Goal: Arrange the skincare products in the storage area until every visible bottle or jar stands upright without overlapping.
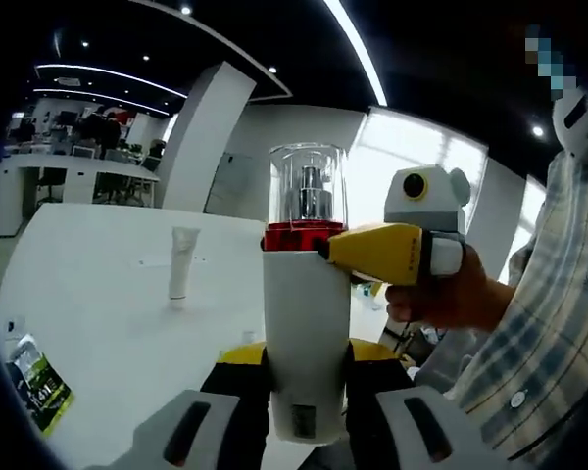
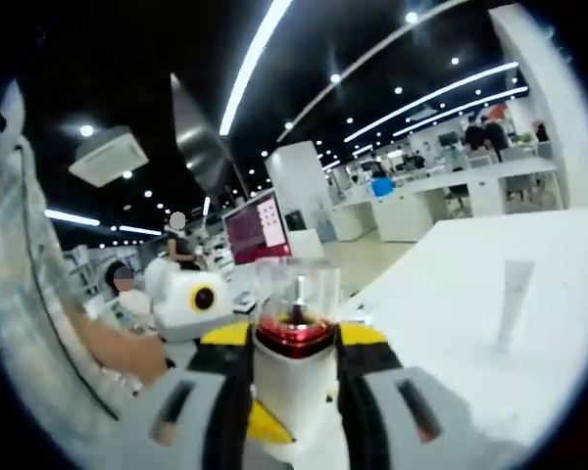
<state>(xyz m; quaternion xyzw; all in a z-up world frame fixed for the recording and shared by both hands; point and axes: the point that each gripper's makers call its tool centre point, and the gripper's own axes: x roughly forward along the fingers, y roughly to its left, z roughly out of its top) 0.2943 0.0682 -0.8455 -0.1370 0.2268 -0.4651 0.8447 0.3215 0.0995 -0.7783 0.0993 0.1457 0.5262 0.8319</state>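
Note:
A white bottle [image 1: 306, 333] with a red collar and a clear domed cap [image 1: 307, 186] stands upright above the white table [image 1: 98, 294]. My left gripper [image 1: 306, 390] is shut on its lower body. My right gripper [image 1: 372, 253], yellow-jawed and held by a hand, comes in from the right and closes on the red collar. In the right gripper view the same bottle [image 2: 292, 387] sits between my right gripper's [image 2: 294, 377] jaws, with the clear cap [image 2: 296, 284] rising above them. A slim white tube [image 1: 181, 262] stands upright on the table, also seen at the right in the right gripper view as the tube [image 2: 513, 289].
A small green-and-black packet [image 1: 39, 382] lies at the table's left edge. The table [image 2: 470, 323] spreads wide and white around the tube. A person's checked sleeve [image 1: 549, 323] is close on the right. Desks, a pillar and people stand far behind.

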